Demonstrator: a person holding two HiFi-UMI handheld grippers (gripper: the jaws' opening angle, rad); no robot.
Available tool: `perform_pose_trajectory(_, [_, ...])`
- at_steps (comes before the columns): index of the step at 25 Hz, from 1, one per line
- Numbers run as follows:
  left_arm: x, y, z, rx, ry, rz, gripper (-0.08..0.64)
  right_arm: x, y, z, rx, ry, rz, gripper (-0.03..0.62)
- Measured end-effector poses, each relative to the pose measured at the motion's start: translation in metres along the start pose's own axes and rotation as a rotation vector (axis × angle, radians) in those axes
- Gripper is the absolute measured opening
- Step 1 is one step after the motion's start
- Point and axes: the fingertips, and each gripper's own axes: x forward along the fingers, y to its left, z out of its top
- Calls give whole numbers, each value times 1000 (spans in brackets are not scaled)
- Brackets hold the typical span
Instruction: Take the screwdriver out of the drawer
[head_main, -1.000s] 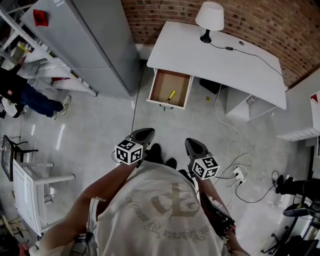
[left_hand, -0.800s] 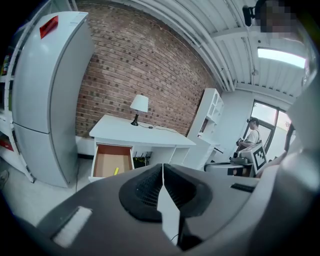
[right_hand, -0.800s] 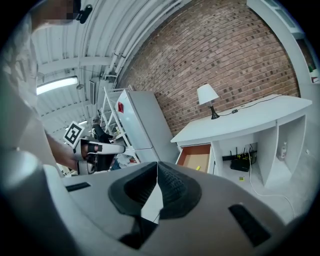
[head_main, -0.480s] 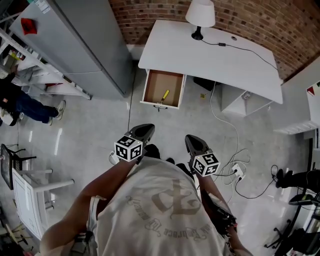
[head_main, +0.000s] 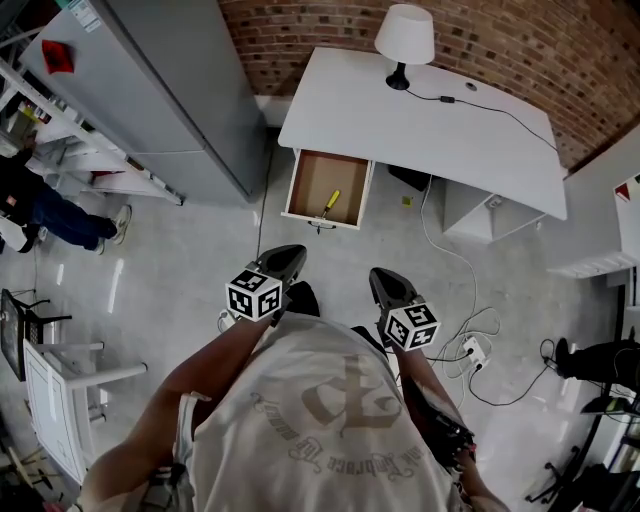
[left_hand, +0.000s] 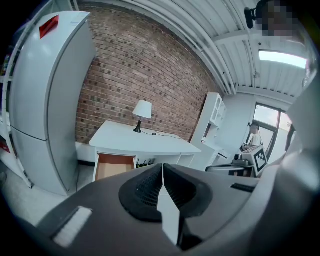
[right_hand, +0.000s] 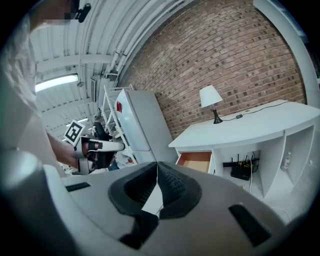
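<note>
Left hand-held gripper (head_main: 288, 258), right hand-held gripper (head_main: 382, 277) each pressed shut; screwdriver (head_main: 329, 203) well ahead.

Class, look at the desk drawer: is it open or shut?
Open: the drawer juts out from the white desk, showing its brown floor and the screwdriver.

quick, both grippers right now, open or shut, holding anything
left gripper: shut, jaws together, nothing held
right gripper: shut, jaws together, nothing held

Bright, even ceiling light; fisheye edges bent.
</note>
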Motion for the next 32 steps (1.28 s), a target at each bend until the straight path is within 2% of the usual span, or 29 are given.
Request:
perform_pose_trajectory(6, [14, 20, 3, -28, 9, -9, 14, 21, -10, 4, 6, 34, -14, 7])
perform_pose_trajectory(15, [55, 68, 30, -59, 18, -60, 14, 65, -34, 27, 11, 49, -78, 7])
perform_pose_trajectory(32, [128, 146, 71, -64, 85, -150, 14, 149, -83, 70, 36, 80, -168, 8])
